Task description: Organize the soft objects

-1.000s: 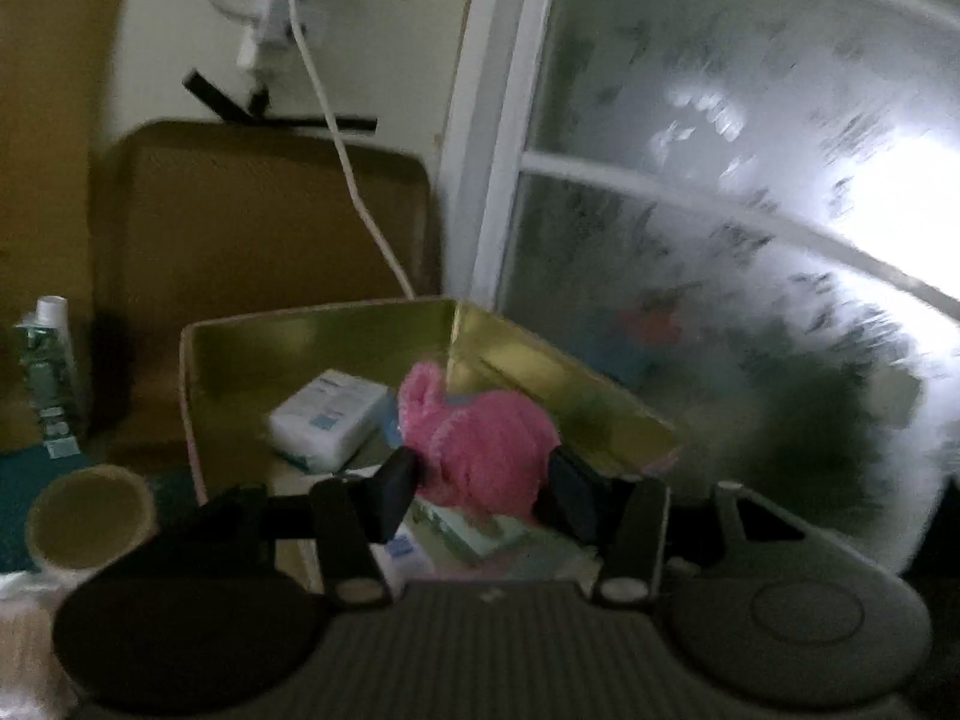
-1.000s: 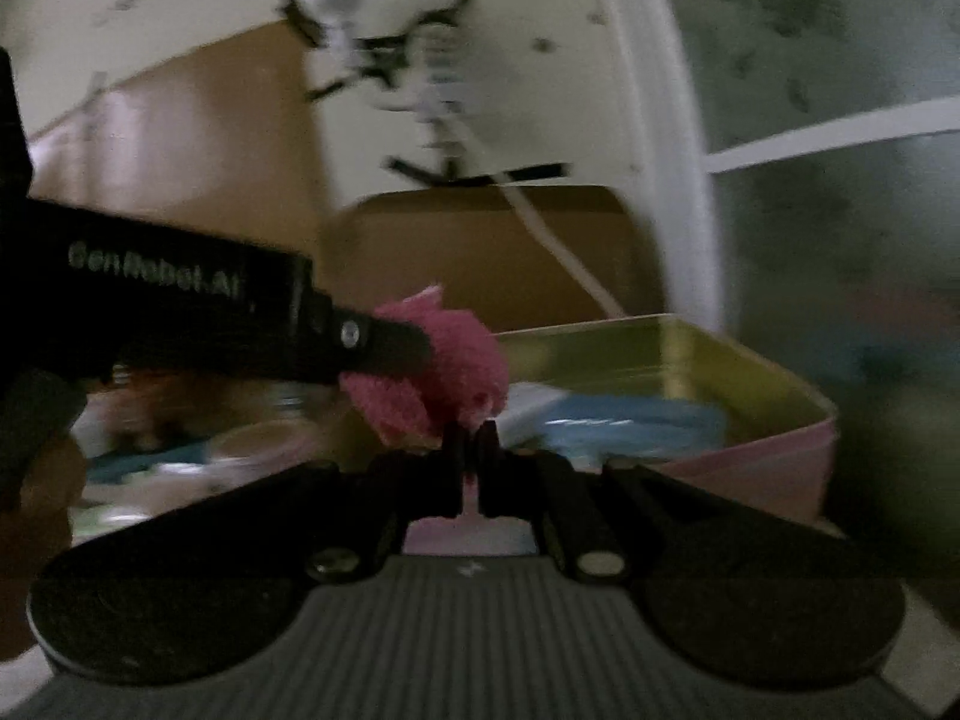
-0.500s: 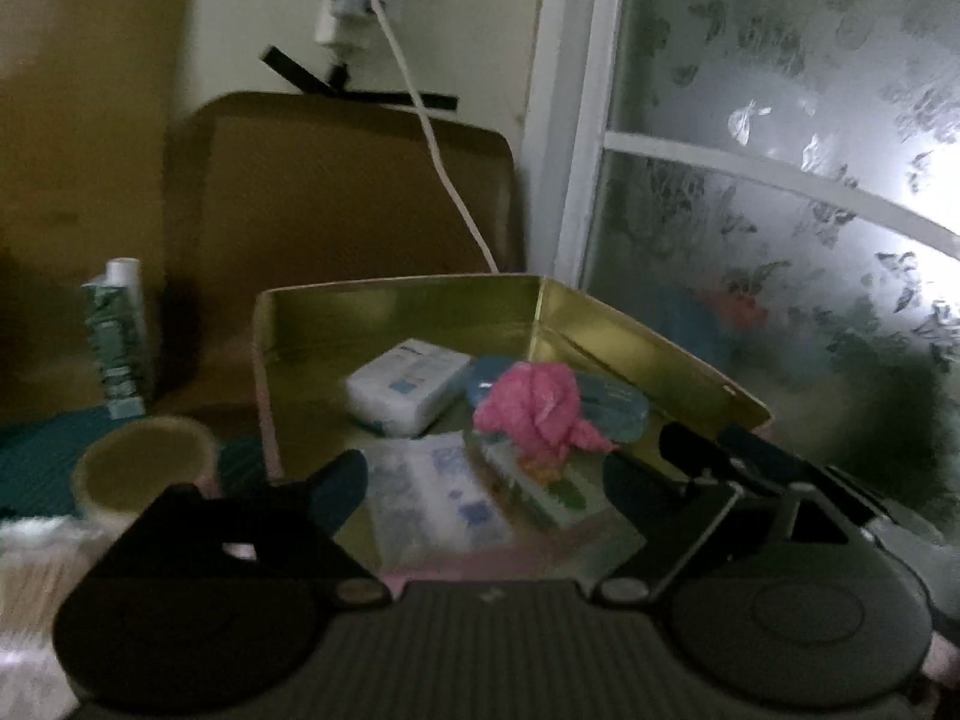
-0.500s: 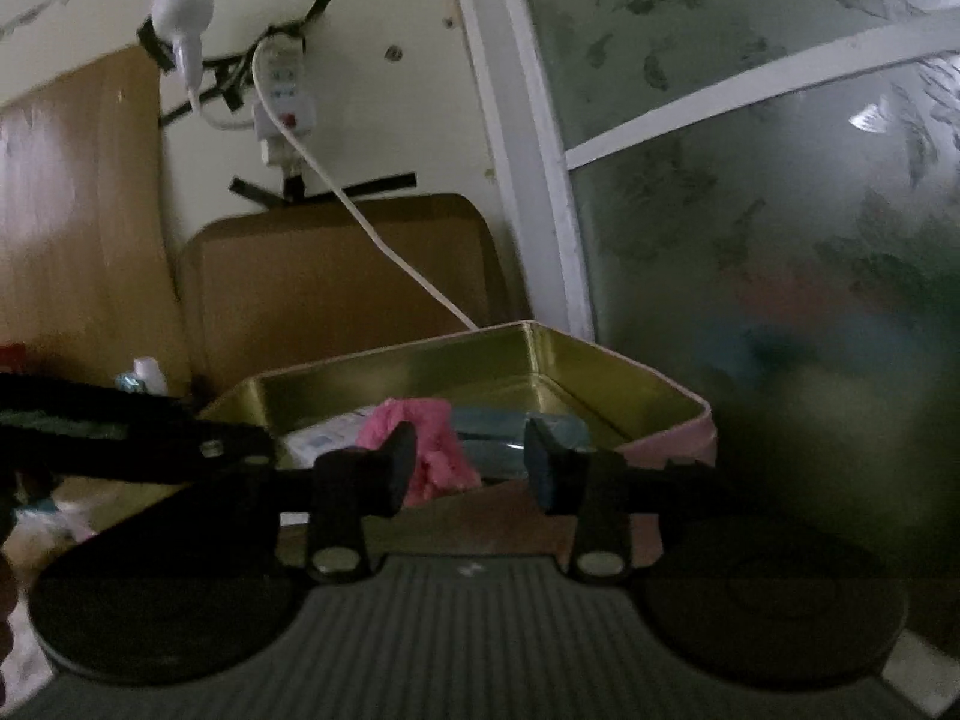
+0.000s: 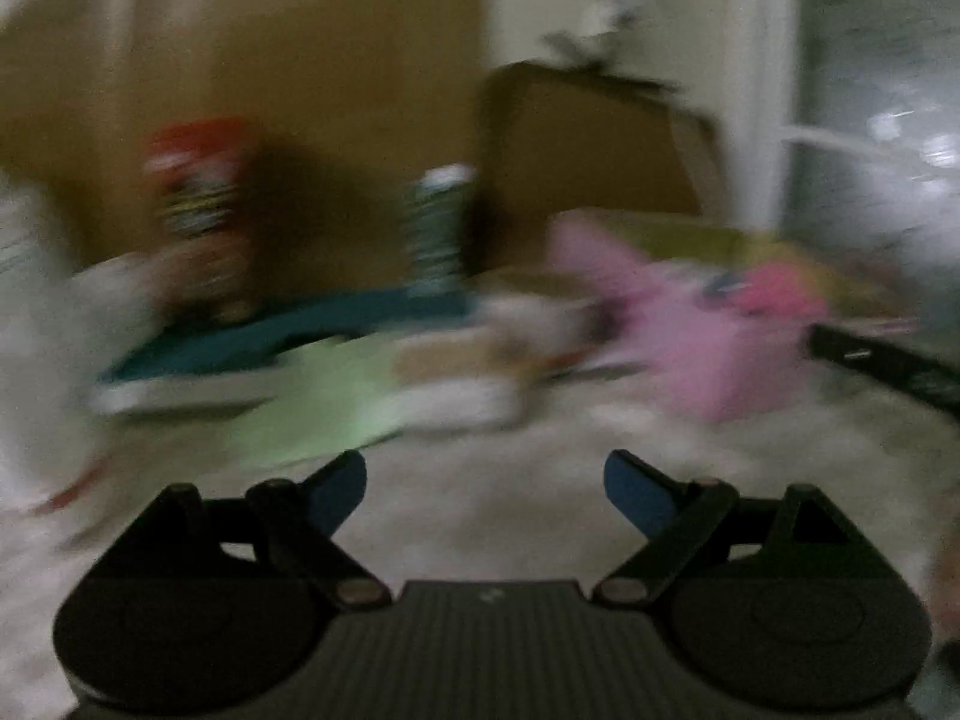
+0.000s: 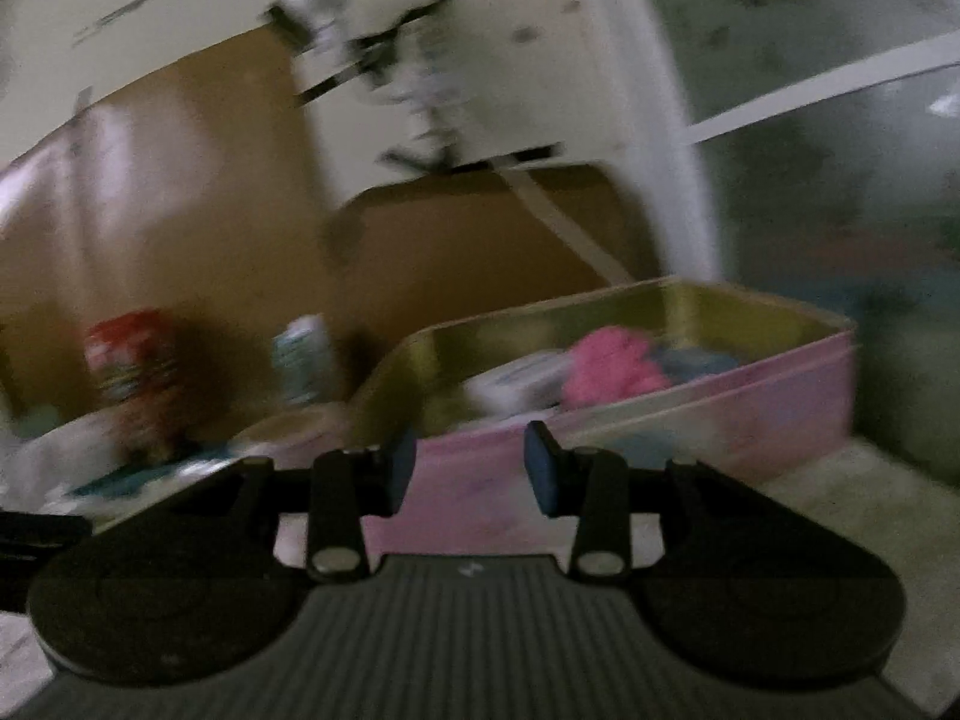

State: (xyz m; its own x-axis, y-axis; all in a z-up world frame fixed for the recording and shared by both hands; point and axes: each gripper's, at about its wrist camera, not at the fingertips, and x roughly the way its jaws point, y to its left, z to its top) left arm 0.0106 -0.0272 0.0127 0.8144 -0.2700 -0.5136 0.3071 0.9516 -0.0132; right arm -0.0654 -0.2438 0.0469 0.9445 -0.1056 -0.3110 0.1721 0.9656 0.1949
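My left gripper [image 5: 485,483] stands wide open with nothing between its 2 fingers, over a pale surface. My right gripper [image 6: 469,468] is about half open and also holds nothing; it points at the pink tin [image 6: 690,414]. The pink fluffy thing [image 6: 612,363] lies inside the tin, near its middle, beside a white pack [image 6: 519,381] and something blue [image 6: 696,363]. Left of the tin stand a red-lidded jar [image 6: 129,360] and a small bottle [image 6: 300,360]. The left view is very blurred.
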